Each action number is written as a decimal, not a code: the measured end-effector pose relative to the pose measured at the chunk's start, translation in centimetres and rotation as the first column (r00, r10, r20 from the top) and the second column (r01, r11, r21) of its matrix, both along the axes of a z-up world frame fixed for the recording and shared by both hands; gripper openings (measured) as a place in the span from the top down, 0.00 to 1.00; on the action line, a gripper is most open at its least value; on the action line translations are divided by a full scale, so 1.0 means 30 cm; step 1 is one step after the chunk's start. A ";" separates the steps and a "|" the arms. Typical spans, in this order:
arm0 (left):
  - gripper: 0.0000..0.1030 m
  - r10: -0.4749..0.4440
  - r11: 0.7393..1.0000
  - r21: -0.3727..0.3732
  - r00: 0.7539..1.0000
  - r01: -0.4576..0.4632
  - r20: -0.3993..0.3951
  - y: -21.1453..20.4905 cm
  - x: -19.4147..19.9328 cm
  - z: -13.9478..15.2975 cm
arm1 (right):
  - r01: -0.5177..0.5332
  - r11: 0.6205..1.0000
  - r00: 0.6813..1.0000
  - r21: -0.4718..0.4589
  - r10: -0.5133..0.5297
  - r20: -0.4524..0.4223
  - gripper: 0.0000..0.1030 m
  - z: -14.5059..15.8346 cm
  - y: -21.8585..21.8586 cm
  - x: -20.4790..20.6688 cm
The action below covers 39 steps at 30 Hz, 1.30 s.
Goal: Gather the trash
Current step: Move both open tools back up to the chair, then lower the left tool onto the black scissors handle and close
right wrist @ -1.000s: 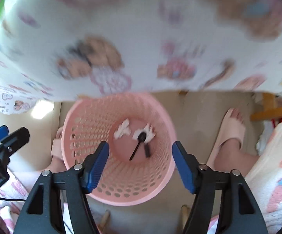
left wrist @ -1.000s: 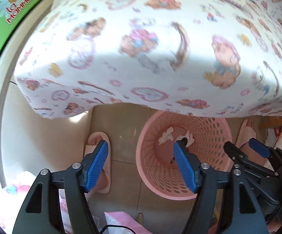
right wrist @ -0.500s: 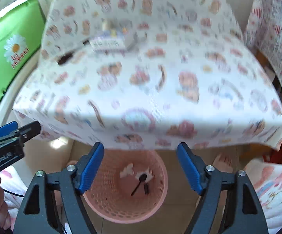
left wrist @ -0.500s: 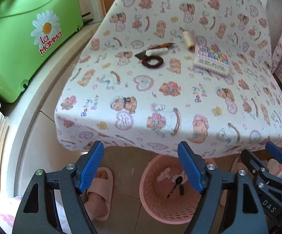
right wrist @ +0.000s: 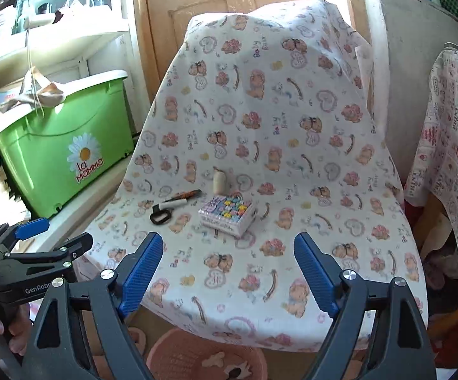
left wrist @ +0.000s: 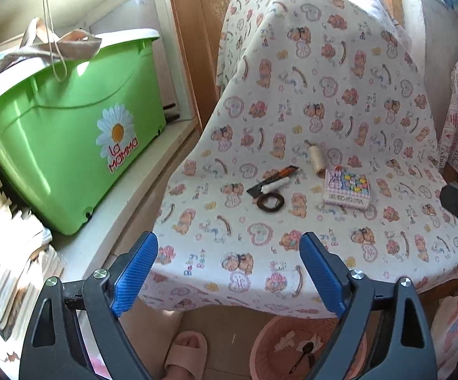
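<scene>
In front of my left gripper [left wrist: 229,272] the near half of the cloth-covered seat [left wrist: 254,240] lies bare. Further back a brown ring [left wrist: 271,202], a white stick [left wrist: 274,186], a thread spool [left wrist: 316,161] and a small patterned box [left wrist: 347,189] crowd the middle. The green tub [left wrist: 64,145] walls off my left; the pink basket [left wrist: 304,348] sits under the seat's front edge

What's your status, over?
Left gripper and right gripper open, empty. Dark ring and small items on covered chair. Pink basket below. Path clear.
</scene>
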State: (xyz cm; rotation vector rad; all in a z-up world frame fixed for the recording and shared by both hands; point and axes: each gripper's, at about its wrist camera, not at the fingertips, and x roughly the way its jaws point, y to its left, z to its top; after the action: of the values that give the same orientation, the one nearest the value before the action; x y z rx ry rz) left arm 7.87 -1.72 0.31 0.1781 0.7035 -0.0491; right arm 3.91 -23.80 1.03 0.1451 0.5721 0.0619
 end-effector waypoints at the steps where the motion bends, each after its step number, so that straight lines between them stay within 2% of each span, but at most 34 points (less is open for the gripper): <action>1: 0.12 -0.019 1.000 -0.006 1.000 0.019 0.011 -0.003 0.014 0.025 | 0.004 1.000 1.000 -0.009 -0.004 0.021 0.16 0.032 -0.018 0.017; 3: 0.08 -0.021 1.000 -0.006 0.999 0.022 0.040 -0.006 0.044 0.074 | 0.017 0.998 0.997 -0.056 -0.013 0.070 0.16 0.093 -0.045 0.045; 5: 0.01 -0.022 1.000 -0.014 0.995 0.023 0.094 -0.005 0.072 0.126 | 0.011 0.994 0.998 -0.112 -0.004 0.063 0.16 0.150 -0.061 0.086; 9: 0.01 -0.021 0.999 -0.042 0.987 0.028 0.159 0.013 0.138 0.184 | -0.025 0.994 0.994 -0.104 0.036 0.107 0.16 0.232 -0.113 0.114; 12: 0.01 -0.013 0.998 -0.064 0.984 0.024 0.178 0.034 0.185 0.175 | 0.026 0.991 0.986 -0.131 -0.004 0.164 0.16 0.233 -0.143 0.131; 14: 0.01 -0.026 0.996 -0.083 0.983 0.041 0.183 0.054 0.207 0.138 | 0.068 0.988 0.984 -0.136 -0.044 0.171 0.16 0.204 -0.165 0.153; 16: 0.02 -0.025 0.996 -0.076 0.991 0.036 0.135 0.071 0.239 0.080 | 0.089 0.991 0.985 -0.103 -0.072 0.159 0.16 0.154 -0.191 0.172; 19: 0.14 -0.035 0.994 -0.105 0.999 0.036 0.010 0.101 0.305 0.008 | 0.055 0.998 0.996 -0.034 -0.052 0.076 0.17 0.067 -0.216 0.208; 21: 0.15 -0.022 0.989 -0.145 0.999 0.015 -0.048 0.120 0.345 -0.024 | 0.050 0.998 0.998 -0.032 -0.049 0.029 0.20 0.025 -0.219 0.231; 23: 0.19 -0.009 0.982 -0.190 0.996 -0.009 -0.092 0.140 0.373 -0.052 | 0.053 0.998 0.998 -0.041 -0.054 -0.010 0.22 -0.011 -0.217 0.249; 24: 0.22 -0.002 0.977 -0.212 0.994 -0.022 -0.113 0.151 0.385 -0.064 | 0.050 0.999 0.998 -0.016 -0.051 -0.032 0.24 -0.027 -0.223 0.258; 25: 0.35 -0.002 0.970 -0.241 0.990 -0.031 -0.139 0.162 0.395 -0.079 | 0.046 0.999 0.998 0.026 -0.044 -0.055 0.25 -0.044 -0.231 0.267; 26: 0.55 -0.009 0.964 -0.264 0.986 -0.036 -0.168 0.170 0.405 -0.095 | 0.043 0.997 0.996 0.065 -0.038 -0.075 0.26 -0.060 -0.239 0.276; 28: 0.65 -0.020 0.956 -0.289 0.975 -0.046 -0.221 0.178 0.421 -0.127 | 0.044 0.993 0.993 0.110 -0.032 -0.109 0.30 -0.089 -0.246 0.290; 31: 0.65 -0.047 0.948 -0.316 0.967 -0.035 -0.249 0.172 0.431 -0.155 | 0.037 0.993 0.990 0.112 -0.021 -0.139 0.36 -0.119 -0.234 0.307; 33: 0.65 -0.105 0.938 -0.346 0.959 0.007 -0.265 0.152 0.436 -0.168 | 0.026 0.993 0.989 0.115 -0.009 -0.147 0.37 -0.129 -0.220 0.313; 35: 0.60 -0.155 0.929 -0.366 0.947 0.043 -0.280 0.123 0.437 -0.184 | 0.016 0.992 0.989 0.124 0.003 -0.150 0.37 -0.136 -0.206 0.316; 37: 0.51 -0.154 0.945 -0.323 0.944 0.054 -0.290 0.084 0.435 -0.201 | 0.003 0.992 0.987 0.129 0.018 -0.159 0.44 -0.140 -0.190 0.321; 39: 0.39 -0.074 0.974 -0.225 0.965 0.016 -0.250 0.056 0.428 -0.210 | -0.004 0.991 0.985 0.133 0.027 -0.169 0.46 -0.148 -0.179 0.326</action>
State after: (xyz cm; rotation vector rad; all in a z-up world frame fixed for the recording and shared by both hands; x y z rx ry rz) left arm 20.71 -0.03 -6.00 -0.0284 0.9474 -0.1964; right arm 13.70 -29.16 -3.42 0.2770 0.7404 0.1031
